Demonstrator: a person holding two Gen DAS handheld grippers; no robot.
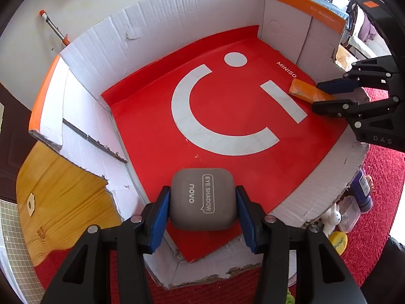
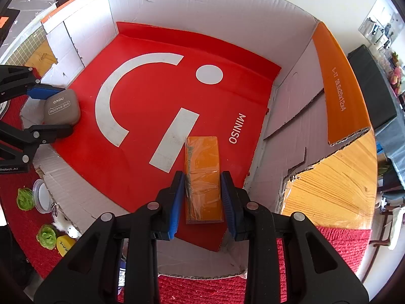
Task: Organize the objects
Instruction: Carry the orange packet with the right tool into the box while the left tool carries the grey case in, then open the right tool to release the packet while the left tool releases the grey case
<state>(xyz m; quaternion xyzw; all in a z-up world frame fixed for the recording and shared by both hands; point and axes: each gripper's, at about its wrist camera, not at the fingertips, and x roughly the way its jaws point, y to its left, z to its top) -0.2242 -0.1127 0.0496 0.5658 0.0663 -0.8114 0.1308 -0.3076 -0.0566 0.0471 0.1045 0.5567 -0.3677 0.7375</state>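
A white cardboard box [image 1: 177,12] with a red Miniso sheet [image 1: 152,131] on its floor fills both views. My left gripper [image 1: 202,200] is shut on a grey eye-shadow case [image 1: 203,200], held just over the box's near corner; it also shows in the right wrist view [image 2: 62,110]. My right gripper [image 2: 202,190] has its blue pads on both sides of an orange plastic-wrapped block [image 2: 203,174] over the red sheet; the pads look close to it, with a thin gap. The block [image 1: 307,91] also shows at the right in the left wrist view.
The box sits on a red carpet [image 2: 329,248] beside a wooden board [image 2: 334,182]. Outside the box lie a purple bottle [image 1: 363,190], a clear tub [image 1: 350,214], a yellow lid [image 1: 338,242], green plush items [image 2: 25,198] and an orange-tipped pen [image 1: 54,27].
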